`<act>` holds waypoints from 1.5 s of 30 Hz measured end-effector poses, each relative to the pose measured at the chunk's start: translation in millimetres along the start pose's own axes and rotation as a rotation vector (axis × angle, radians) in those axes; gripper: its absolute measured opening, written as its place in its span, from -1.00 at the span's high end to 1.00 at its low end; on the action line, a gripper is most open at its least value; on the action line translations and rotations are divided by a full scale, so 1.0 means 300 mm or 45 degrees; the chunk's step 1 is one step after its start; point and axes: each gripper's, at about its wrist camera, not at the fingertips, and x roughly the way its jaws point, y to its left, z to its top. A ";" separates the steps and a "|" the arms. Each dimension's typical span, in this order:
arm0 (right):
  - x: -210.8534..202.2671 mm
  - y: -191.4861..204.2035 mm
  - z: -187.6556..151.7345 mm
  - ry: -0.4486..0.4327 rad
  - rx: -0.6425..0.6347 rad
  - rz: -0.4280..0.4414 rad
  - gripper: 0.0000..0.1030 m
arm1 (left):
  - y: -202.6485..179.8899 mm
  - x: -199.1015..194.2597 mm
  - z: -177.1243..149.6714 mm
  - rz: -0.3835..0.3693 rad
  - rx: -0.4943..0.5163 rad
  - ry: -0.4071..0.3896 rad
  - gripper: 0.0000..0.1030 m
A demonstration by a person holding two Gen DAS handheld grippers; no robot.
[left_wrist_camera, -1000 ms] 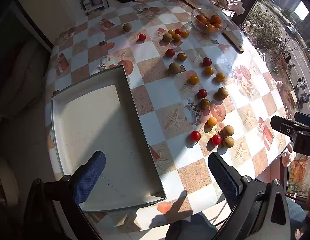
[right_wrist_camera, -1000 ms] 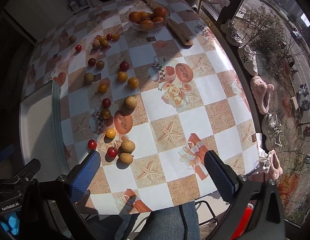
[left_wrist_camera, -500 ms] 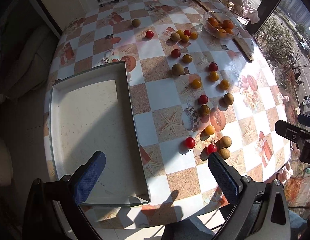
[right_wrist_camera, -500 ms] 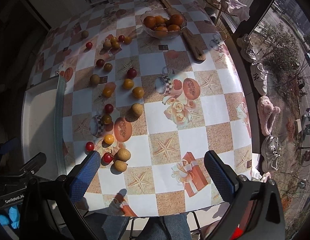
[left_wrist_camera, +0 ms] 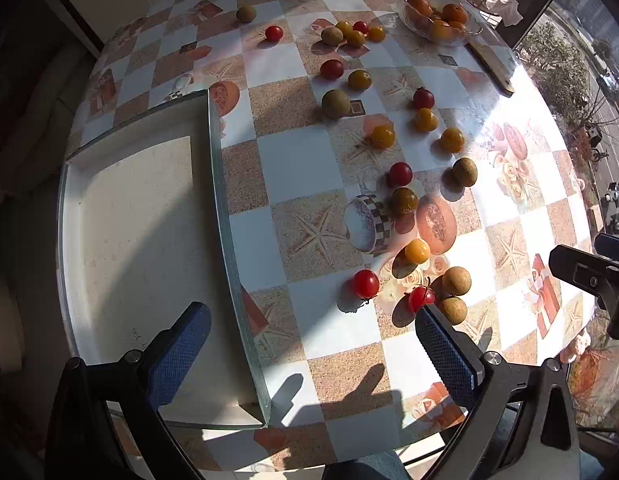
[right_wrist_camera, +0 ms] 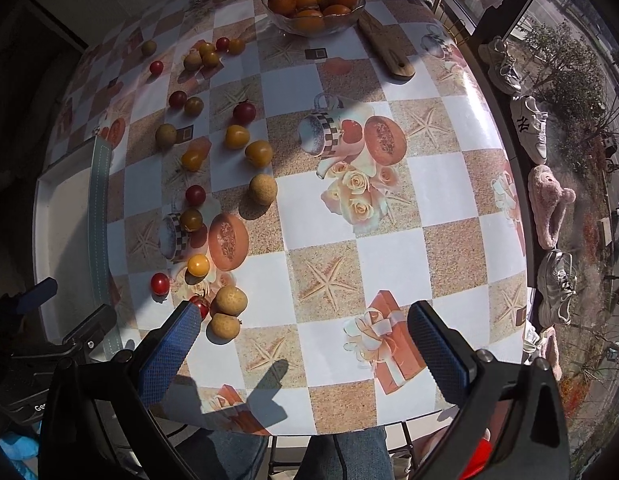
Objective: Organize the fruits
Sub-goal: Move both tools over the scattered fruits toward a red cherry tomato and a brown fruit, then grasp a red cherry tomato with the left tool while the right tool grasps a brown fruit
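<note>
Left gripper (left_wrist_camera: 309, 344) is spread wide and empty above the near edge of the tabletop (left_wrist_camera: 301, 164), its left finger over the empty white tray (left_wrist_camera: 141, 232). Right gripper (right_wrist_camera: 305, 344) is likewise wide and empty, its left finger just beside two brown fruits (right_wrist_camera: 228, 300) and a red tomato (right_wrist_camera: 200, 304). Red, yellow and brown fruits (left_wrist_camera: 400, 174) lie scattered on the tabletop right of the tray, none in it; a glass bowl (right_wrist_camera: 313, 28) of oranges (right_wrist_camera: 309, 2) stands at the far side.
</note>
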 end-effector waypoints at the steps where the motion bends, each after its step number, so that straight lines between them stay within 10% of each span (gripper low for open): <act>1: 0.012 -0.001 0.001 0.005 0.000 0.002 -1.00 | -0.009 0.016 0.001 0.001 0.007 0.002 -1.00; 15: 0.144 0.037 0.143 -0.017 -0.085 0.025 -0.94 | -0.045 0.174 0.021 0.020 -0.025 0.015 -0.80; 28: 0.280 0.081 0.245 0.027 -0.139 0.076 -0.29 | -0.008 0.254 -0.048 0.014 -0.059 0.027 -0.53; 33: 0.296 0.122 0.258 0.009 -0.179 0.038 0.00 | -0.040 0.240 -0.069 -0.011 -0.024 0.012 -0.14; 35: 0.294 0.140 0.258 -0.001 -0.200 0.017 0.49 | -0.063 0.235 -0.076 -0.027 -0.007 0.001 0.07; 38: 0.302 0.165 0.265 0.001 -0.193 0.039 0.48 | -0.081 0.228 -0.090 -0.042 0.019 -0.020 0.58; 45: 0.245 0.124 0.223 0.018 -0.148 0.110 0.48 | -0.012 0.187 -0.068 -0.135 -0.058 -0.025 0.58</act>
